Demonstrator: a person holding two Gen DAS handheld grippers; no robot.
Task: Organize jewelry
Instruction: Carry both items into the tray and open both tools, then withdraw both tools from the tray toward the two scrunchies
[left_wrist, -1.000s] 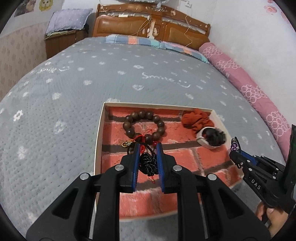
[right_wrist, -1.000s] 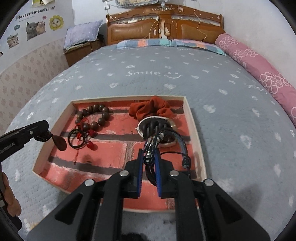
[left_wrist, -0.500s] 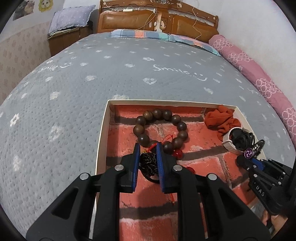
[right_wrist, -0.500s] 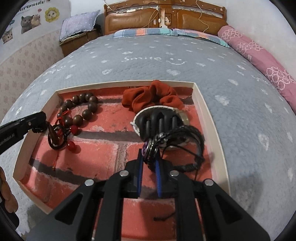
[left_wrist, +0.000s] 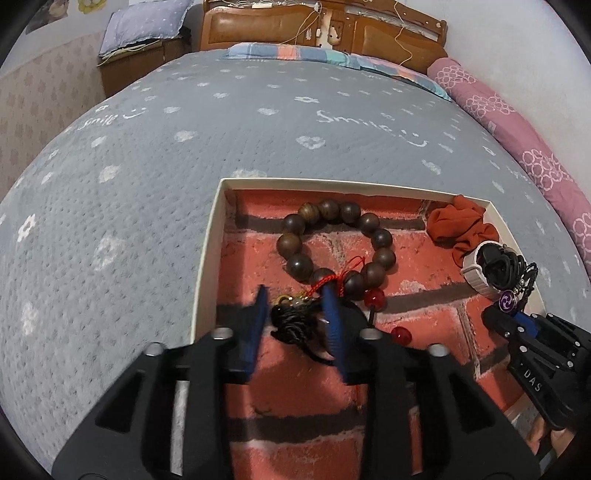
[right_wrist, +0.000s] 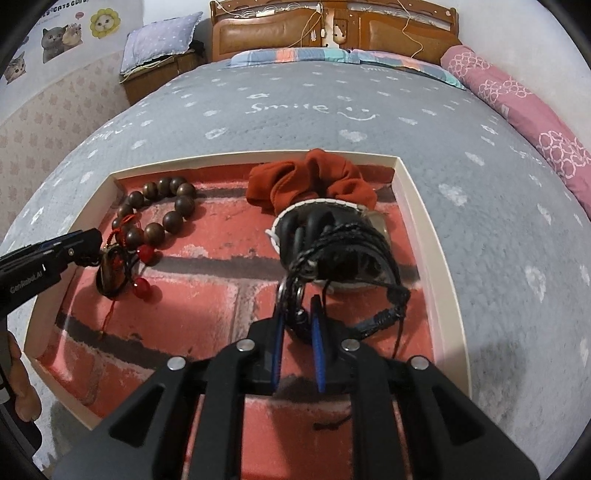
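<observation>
A shallow tray (left_wrist: 207, 258) with a red brick-print floor lies on the bed. My left gripper (left_wrist: 295, 310) is low over its left part. Its jaws are opening, and a black braided charm on red cord (left_wrist: 291, 325) lies between them on the tray floor, by the wooden bead bracelet (left_wrist: 332, 210). My right gripper (right_wrist: 297, 321) is also opening. A black cord bracelet (right_wrist: 388, 314) with a ring and purple charm (left_wrist: 506, 301) sits loosely between its pads, draped against a black claw clip (right_wrist: 314, 229).
An orange scrunchie (right_wrist: 314, 177) sits at the tray's far right corner, behind a white band around the clip. The grey quilt (left_wrist: 129, 221) surrounds the tray. A pink bolster (left_wrist: 517, 140), a wooden headboard (right_wrist: 332, 26) and a nightstand (right_wrist: 159, 74) lie beyond.
Both grippers came down into the tray. Their jaws, which were shut on the braided charm and the cord bracelet, have parted, and both pieces now rest on the tray.
</observation>
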